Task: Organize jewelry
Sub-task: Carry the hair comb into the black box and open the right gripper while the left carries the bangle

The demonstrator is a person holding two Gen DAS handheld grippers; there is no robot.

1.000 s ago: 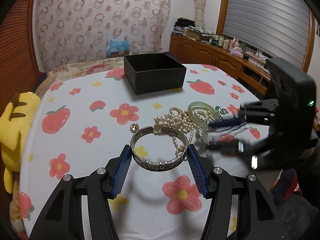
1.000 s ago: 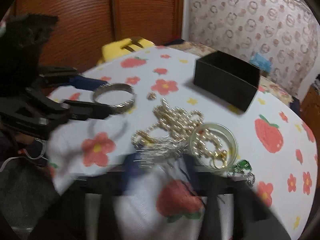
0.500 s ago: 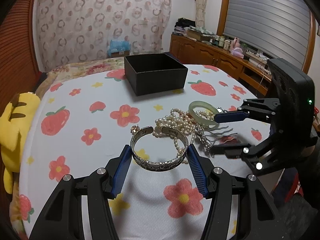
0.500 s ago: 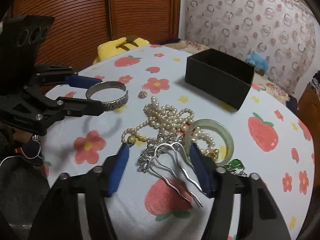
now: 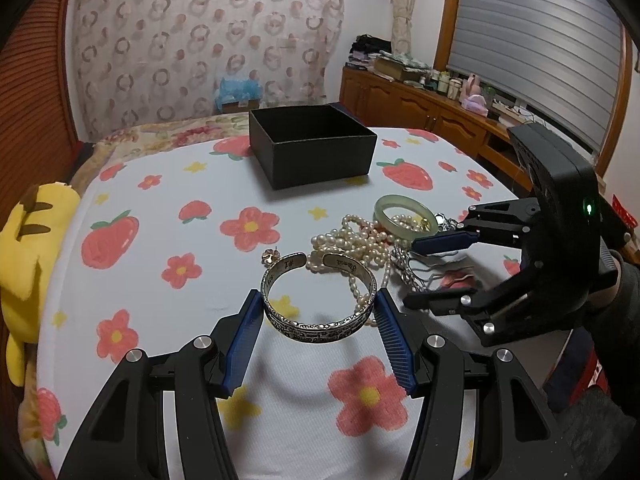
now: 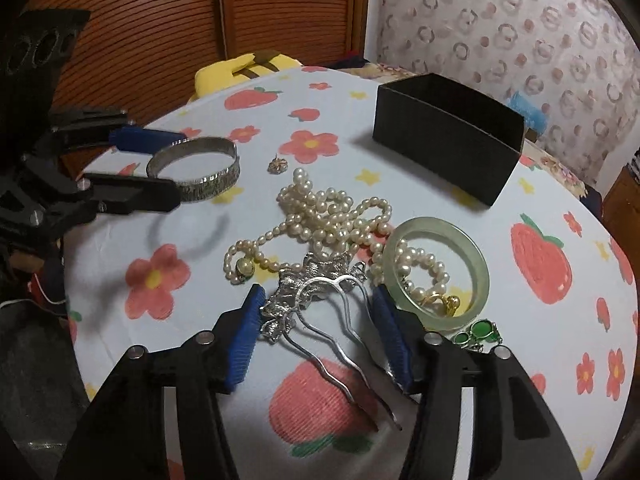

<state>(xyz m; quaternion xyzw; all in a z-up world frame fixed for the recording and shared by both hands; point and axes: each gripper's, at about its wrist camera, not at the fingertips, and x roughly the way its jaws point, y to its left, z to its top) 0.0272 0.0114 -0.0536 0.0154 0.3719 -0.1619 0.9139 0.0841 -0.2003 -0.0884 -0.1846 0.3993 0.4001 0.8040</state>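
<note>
Your left gripper [image 5: 319, 312] is clamped on the silver cuff bangle [image 5: 319, 295]: ribbed blue pads touch both outer sides. The cuff is an open C, embossed outside, engraved inside, with its gap facing away from you. The right wrist view shows it raised off the cloth, its shadow lying below it.

Your right gripper [image 6: 318, 322] straddles the silver hairpin [image 6: 320, 312], jaws apart. The left pad [image 6: 244, 340] touches the pin's ornate cast head; the right pad sits just beside the outer wavy prong, contact unclear. Smooth metal prongs run back toward you.

Ahead of the right fingers lies a tangled pearl strand [image 6: 320, 216], small round cream beads. To the right front is a smooth, pale green jade bangle [image 6: 438, 268] with pearls lying inside its ring. Green glass stones [image 6: 478, 332] sit just right of the right finger. A small gold earring [image 6: 278, 166] lies further ahead, left.

The matte black box [image 5: 312, 146], rectangular and open-topped, stands well ahead of both tools on the tablecloth [image 5: 168, 184], white textured fabric printed with strawberries and flowers.
</note>
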